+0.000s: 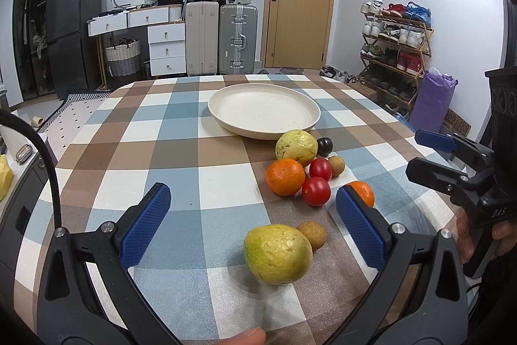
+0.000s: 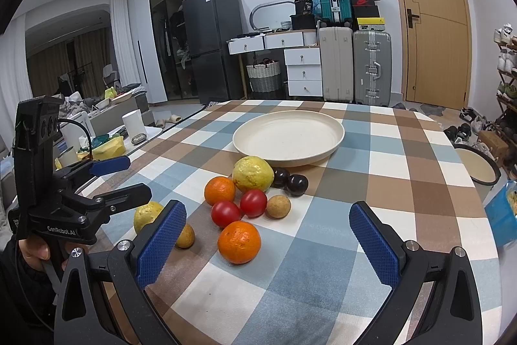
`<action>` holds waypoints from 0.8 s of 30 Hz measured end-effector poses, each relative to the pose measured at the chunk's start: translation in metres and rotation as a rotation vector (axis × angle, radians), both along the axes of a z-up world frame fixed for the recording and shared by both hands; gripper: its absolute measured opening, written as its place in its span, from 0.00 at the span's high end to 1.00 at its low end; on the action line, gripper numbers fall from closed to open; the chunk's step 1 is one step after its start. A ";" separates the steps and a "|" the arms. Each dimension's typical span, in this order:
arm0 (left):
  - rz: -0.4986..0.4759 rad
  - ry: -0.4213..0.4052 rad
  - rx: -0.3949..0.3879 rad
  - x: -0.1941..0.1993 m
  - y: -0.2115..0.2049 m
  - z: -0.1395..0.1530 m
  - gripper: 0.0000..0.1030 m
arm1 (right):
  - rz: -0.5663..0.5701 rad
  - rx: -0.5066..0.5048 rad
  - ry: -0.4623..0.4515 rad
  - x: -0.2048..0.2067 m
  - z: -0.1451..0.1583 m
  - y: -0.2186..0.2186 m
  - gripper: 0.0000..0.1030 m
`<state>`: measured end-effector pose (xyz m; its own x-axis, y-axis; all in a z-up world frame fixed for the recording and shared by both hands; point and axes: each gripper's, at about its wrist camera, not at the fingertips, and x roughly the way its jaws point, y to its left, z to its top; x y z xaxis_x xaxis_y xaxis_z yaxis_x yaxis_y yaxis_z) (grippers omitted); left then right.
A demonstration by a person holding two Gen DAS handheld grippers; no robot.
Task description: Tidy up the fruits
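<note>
An empty cream plate [image 1: 264,110] [image 2: 287,138] sits mid-table on the checked cloth. In front of it lie a guava [image 1: 296,147], dark plums [image 2: 297,184], two tomatoes [image 1: 316,190], oranges [image 1: 285,177] and brown longans [image 1: 336,165]. My left gripper [image 1: 253,196] is open, its blue pads on either side of a second guava [image 1: 278,253] that lies on the cloth beside a longan [image 1: 311,235]. My right gripper [image 2: 267,210] is open too, with an orange [image 2: 239,241] lying between its fingers, untouched. In the right wrist view its left finger partly hides the second guava [image 2: 147,215].
The table's rounded edge runs close on the right [image 2: 468,183]. A round pan [image 2: 478,165] and a blue bag [image 2: 504,215] sit beyond that edge. A low side table with a white cup [image 2: 133,125] stands to the left. Suitcases [image 1: 237,37] and a shoe rack [image 1: 394,47] line the back wall.
</note>
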<state>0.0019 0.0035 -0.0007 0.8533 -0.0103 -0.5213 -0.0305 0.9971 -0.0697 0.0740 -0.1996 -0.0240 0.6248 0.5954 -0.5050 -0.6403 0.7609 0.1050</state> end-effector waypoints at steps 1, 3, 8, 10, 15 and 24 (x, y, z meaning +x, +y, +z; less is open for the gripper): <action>0.002 -0.004 0.001 0.000 0.000 0.000 0.01 | -0.003 0.001 -0.007 -0.001 0.000 0.000 0.00; 0.002 -0.008 0.000 -0.001 0.002 -0.001 0.01 | 0.003 0.003 -0.017 -0.002 0.001 -0.001 0.00; 0.005 -0.002 -0.003 0.003 0.005 -0.005 0.01 | -0.008 -0.009 -0.019 -0.002 0.002 0.000 0.00; 0.010 0.001 -0.006 -0.002 0.003 -0.002 0.01 | -0.008 -0.011 -0.011 -0.001 0.001 0.000 0.00; 0.015 0.024 -0.024 0.002 0.006 -0.004 0.01 | -0.017 -0.022 0.033 0.007 -0.002 0.000 0.00; -0.014 0.122 -0.012 0.007 0.006 -0.014 0.01 | 0.012 -0.093 0.204 0.031 -0.022 0.014 0.00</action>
